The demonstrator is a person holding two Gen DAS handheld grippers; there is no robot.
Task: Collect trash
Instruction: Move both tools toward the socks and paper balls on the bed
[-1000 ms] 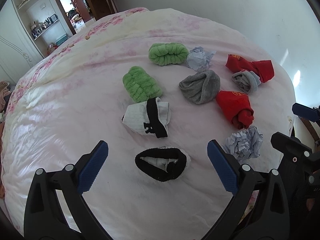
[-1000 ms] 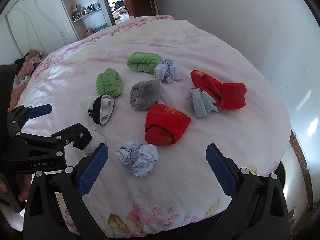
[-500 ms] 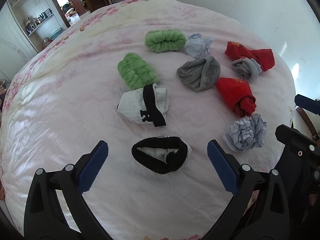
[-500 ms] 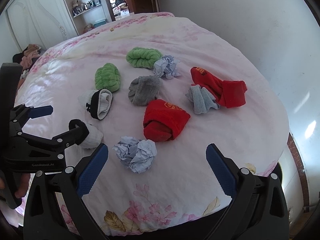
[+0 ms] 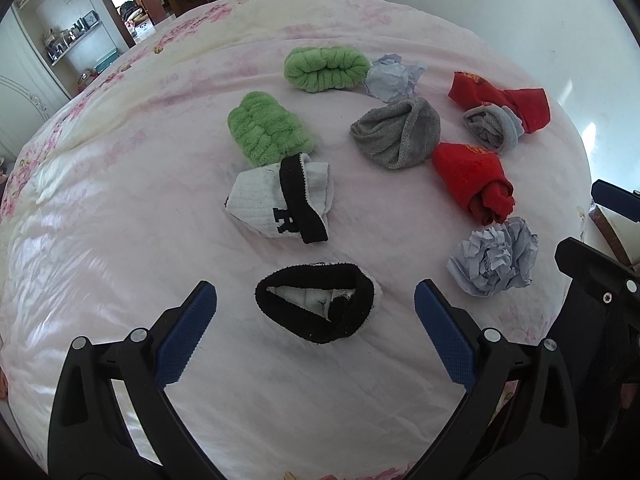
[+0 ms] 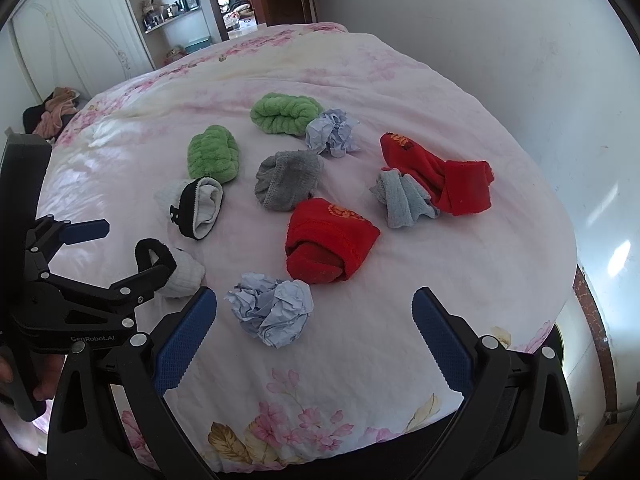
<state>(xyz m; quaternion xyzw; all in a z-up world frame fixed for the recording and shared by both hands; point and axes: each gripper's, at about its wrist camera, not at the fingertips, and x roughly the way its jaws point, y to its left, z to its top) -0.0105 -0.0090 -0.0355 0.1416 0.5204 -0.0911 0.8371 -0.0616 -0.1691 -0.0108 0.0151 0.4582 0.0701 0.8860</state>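
Note:
Two crumpled pale-blue paper balls lie on the pink bed cover. The near ball (image 6: 272, 312) (image 5: 494, 258) lies just ahead of my right gripper (image 6: 314, 320), which is open and empty. The far ball (image 6: 332, 133) (image 5: 390, 78) lies beside a green rolled sock (image 6: 286, 114). My left gripper (image 5: 316, 322) is open and empty, with a white sock with a black cuff (image 5: 318, 306) between its fingers' line. It also shows in the right wrist view (image 6: 120, 256), left of the near ball.
Rolled socks lie around the paper: green (image 5: 270, 132), white and black (image 5: 282, 200), grey (image 5: 398, 132), red (image 5: 474, 182), grey-blue (image 5: 494, 126) and red (image 5: 500, 98). The bed's edge (image 6: 360, 440) is close below my right gripper. A wall stands at the right.
Both grippers have moved forward and lower toward the bed; the objects look larger. Both stay open.

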